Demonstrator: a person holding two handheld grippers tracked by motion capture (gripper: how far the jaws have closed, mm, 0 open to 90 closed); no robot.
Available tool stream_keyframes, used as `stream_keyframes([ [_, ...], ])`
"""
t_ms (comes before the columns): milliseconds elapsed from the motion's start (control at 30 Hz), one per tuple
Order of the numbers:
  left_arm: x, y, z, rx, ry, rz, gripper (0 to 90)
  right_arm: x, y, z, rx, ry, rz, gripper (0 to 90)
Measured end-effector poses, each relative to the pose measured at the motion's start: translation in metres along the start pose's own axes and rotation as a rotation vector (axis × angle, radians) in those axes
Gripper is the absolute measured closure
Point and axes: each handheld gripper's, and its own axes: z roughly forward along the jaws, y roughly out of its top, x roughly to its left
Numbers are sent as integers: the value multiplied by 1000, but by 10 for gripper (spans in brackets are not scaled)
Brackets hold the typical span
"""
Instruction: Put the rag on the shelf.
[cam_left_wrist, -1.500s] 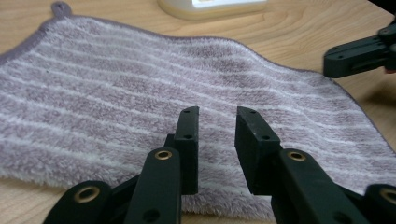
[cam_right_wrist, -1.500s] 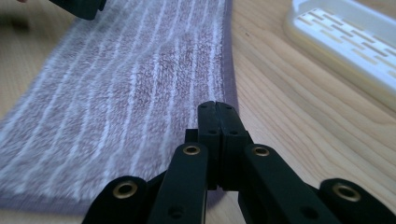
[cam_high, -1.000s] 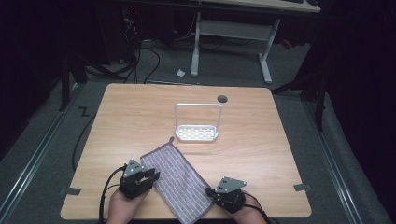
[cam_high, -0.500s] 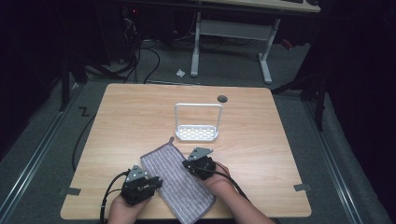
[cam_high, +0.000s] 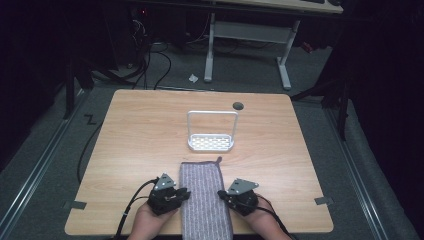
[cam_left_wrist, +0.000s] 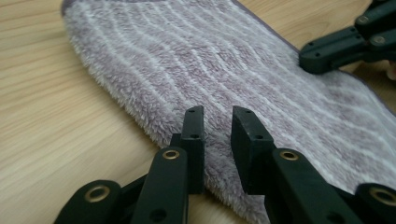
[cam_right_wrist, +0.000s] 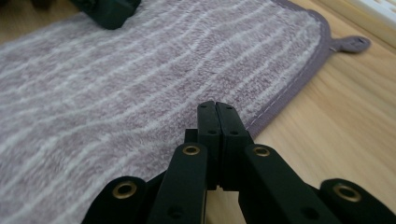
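Light wooden table (cam_high: 150, 135), round grommet hole (cam_high: 238, 105) near far edge; grey carpet floor, dark room, white-legged desk (cam_high: 247, 35) behind. White wire rack (cam_high: 211, 131) at table centre. Striped mauve towel (cam_high: 205, 197) lying flat at near edge, just in front of rack, hanging loop (cam_right_wrist: 350, 44) at far corner. Left gripper (cam_left_wrist: 217, 128): jaws slightly parted, at towel's left edge, nothing clamped. Right gripper (cam_right_wrist: 217, 119): jaws pressed together at towel's right hem; whether cloth is pinched cannot be told.
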Motion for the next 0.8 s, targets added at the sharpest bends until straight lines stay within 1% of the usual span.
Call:
stream_keyframes([
  [33,-3,3,5,-4,-1,4,751,-1,-4,-5,-1,-7,7,898],
  [100,-7,9,13,3,-6,29,747,-5,-11,-12,-1,-22,26,893],
  [133,-9,11,17,0,-7,31,743,-8,-13,-14,-4,-25,42,892],
  [167,-11,13,20,3,-9,41,738,-11,-16,-16,-8,-31,57,889],
  [233,-14,14,22,-1,-6,47,730,-14,-19,-18,-13,-34,84,886],
  [267,-14,14,21,1,-5,51,725,-15,-20,-18,-15,-33,84,885],
  [333,-13,14,17,-12,7,41,690,-15,-20,-18,-15,-35,66,879],
  [433,-7,14,11,-38,45,17,644,-15,-19,-17,-9,-35,59,874],
  [467,-3,15,9,-52,74,-5,623,-16,-19,-17,-9,-29,62,872],
  [533,5,17,5,-67,90,-43,553,-16,-19,-17,-12,-25,64,859],
  [567,10,19,3,-82,105,-66,534,-16,-19,-17,-12,-23,68,856],
  [600,14,21,2,-94,113,-79,508,-16,-19,-16,-15,-23,65,854],
  [633,17,22,2,-103,118,-89,490,-16,-19,-16,-14,-23,58,853],
  [700,25,28,4,-103,139,-110,464,-17,-19,-15,-14,-22,50,847],
  [767,28,34,8,-105,158,-135,448,-17,-18,-15,-16,-16,61,841],
  [800,29,37,11,-106,156,-133,443,-17,-18,-15,-18,-14,56,836],
])
